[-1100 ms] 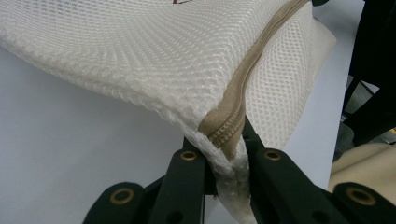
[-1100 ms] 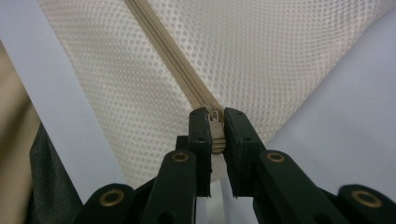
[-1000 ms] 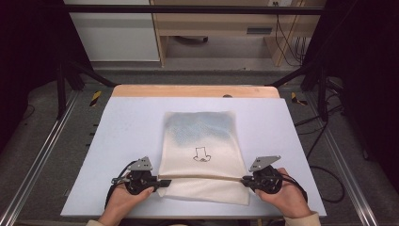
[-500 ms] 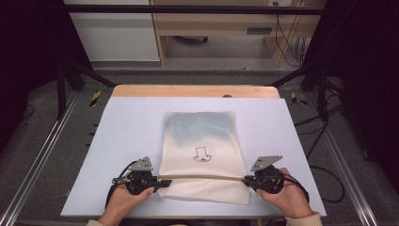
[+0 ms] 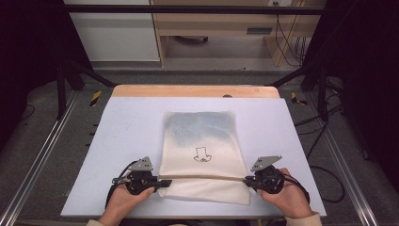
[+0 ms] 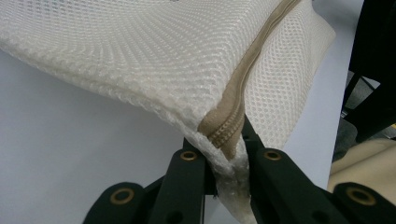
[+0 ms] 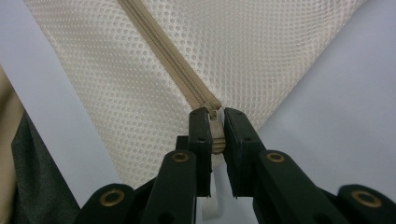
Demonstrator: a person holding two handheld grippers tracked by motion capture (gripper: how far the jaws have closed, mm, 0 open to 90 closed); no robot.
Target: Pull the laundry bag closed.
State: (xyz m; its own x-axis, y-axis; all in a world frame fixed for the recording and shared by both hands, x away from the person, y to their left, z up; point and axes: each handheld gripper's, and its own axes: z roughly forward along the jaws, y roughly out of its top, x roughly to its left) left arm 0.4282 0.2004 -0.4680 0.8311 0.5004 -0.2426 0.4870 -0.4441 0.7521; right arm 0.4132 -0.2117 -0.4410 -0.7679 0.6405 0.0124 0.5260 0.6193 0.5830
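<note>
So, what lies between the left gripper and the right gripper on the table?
In the high view, the mesh bag spans the stretch between the left gripper and right gripper, and its tan zipper runs from one to the other.

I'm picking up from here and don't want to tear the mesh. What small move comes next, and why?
Probably draw the right gripper slowly along the zipper toward the left gripper. It seems clamped on the pull at the mesh bag's right end, while the left pins the other end, holding the line taut.

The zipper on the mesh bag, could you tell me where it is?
In the high view the zipper crosses the mesh bag's near end, between left gripper and right gripper.
</note>
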